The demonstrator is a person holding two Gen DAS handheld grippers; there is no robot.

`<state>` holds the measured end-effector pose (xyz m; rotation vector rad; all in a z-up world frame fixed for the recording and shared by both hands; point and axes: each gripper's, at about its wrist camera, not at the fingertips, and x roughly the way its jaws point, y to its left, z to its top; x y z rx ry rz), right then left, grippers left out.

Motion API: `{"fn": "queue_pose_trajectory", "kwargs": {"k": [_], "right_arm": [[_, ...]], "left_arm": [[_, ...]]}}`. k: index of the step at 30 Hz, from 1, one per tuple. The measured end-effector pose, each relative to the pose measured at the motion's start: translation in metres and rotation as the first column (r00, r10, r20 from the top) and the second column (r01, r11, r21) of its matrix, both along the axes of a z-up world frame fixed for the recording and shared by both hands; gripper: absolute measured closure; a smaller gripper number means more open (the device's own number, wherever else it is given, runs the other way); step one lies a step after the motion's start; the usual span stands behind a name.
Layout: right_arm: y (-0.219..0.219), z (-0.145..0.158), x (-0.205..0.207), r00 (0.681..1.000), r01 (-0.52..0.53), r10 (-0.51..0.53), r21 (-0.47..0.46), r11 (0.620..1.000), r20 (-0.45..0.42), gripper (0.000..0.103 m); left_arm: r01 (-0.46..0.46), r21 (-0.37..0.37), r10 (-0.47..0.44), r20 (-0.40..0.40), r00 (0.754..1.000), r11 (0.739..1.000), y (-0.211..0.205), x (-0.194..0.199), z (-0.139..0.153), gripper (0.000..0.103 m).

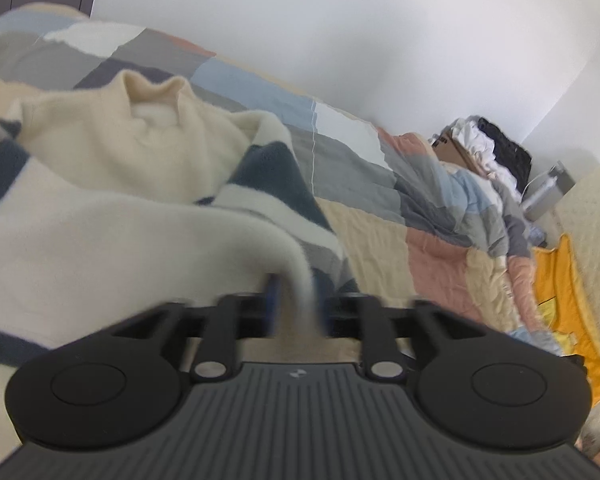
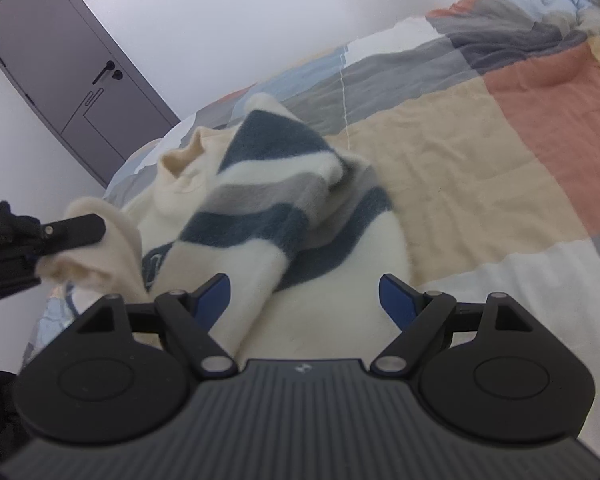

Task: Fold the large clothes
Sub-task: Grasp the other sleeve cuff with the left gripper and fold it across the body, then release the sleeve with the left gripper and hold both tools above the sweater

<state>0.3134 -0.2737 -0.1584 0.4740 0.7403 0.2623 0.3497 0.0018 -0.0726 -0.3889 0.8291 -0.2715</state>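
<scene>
A cream sweater [image 2: 228, 216] with dark blue and grey stripes lies rumpled on the patchwork quilt [image 2: 480, 144] of the bed, its collar toward the far wall. The right gripper [image 2: 304, 298] hovers over the near part of the sweater, its blue fingers [image 2: 214, 294] spread wide with nothing pinched. On the left, the left gripper [image 1: 298, 300] has a cream fold of the sweater between its fingers; blur hides whether they press it. A grey door [image 2: 72, 68] stands far left.
</scene>
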Motion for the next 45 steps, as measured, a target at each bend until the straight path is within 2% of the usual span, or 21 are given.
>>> {"fn": "queue_pose_trajectory", "kwargs": {"k": [1,2,6,13,16,20,23,26,28,34,38,40,42,45], "right_arm": [[-0.001,0.001,0.001,1.0,0.005,-0.005,-0.006,1.0,0.004,0.02],[-0.002,0.002,0.0,1.0,0.009,-0.009,-0.007,1.0,0.009,0.02],[-0.002,0.006,-0.005,0.999,-0.002,0.002,-0.018,1.0,0.039,0.02],[0.012,0.02,-0.021,0.99,-0.071,0.077,-0.055,0.996,0.116,0.02],[0.029,0.027,-0.034,0.98,-0.137,0.15,-0.1,0.985,0.127,0.02],[0.063,0.035,-0.055,0.949,-0.256,0.284,-0.188,0.948,0.138,0.02],[0.086,0.036,-0.07,0.922,-0.326,0.362,-0.229,0.917,0.137,0.02],[0.104,0.033,-0.076,0.904,-0.363,0.408,-0.275,0.89,0.13,0.018],[0.111,0.033,-0.076,0.906,-0.358,0.407,-0.301,0.884,0.119,0.0],[0.118,0.043,-0.079,0.902,-0.377,0.414,-0.247,0.893,0.119,0.0],[0.126,0.054,-0.09,0.898,-0.394,0.429,-0.259,0.882,0.097,0.0],[0.132,0.061,-0.098,0.905,-0.383,0.418,-0.271,0.883,0.084,0.0],[0.135,0.07,-0.107,0.929,-0.33,0.363,-0.275,0.903,0.078,0.0],[0.132,0.085,-0.116,0.937,-0.322,0.343,-0.225,0.92,0.062,0.0]], "left_arm": [[-0.022,0.008,0.022,0.015,1.0,1.0,0.003,-0.005,0.002,0.037],[-0.042,0.018,0.042,0.037,0.998,0.999,0.005,-0.012,0.004,0.036],[-0.078,0.055,0.074,0.073,0.995,0.995,0.017,-0.046,0.013,0.036],[-0.206,0.161,0.185,0.136,0.973,0.965,0.042,-0.127,0.011,0.036],[-0.247,0.185,0.221,0.152,0.963,0.951,0.053,-0.156,0.002,0.036],[-0.287,0.2,0.255,0.169,0.952,0.937,0.068,-0.181,-0.017,0.036],[-0.325,0.217,0.292,0.174,0.941,0.92,0.077,-0.19,-0.031,0.036],[-0.349,0.203,0.318,0.171,0.933,0.915,0.088,-0.193,-0.041,0.036],[-0.361,0.198,0.33,0.174,0.928,0.911,0.094,-0.193,-0.044,0.036],[-0.373,0.182,0.347,0.158,0.924,0.91,0.109,-0.189,-0.05,0.036],[-0.389,0.167,0.371,0.133,0.919,0.906,0.119,-0.188,-0.055,0.036],[-0.402,0.163,0.386,0.121,0.915,0.901,0.124,-0.188,-0.056,0.036],[-0.414,0.146,0.401,0.109,0.909,0.898,0.128,-0.189,-0.057,0.036],[-0.432,0.124,0.423,0.092,0.901,0.893,0.134,-0.188,-0.06,0.036]]}}
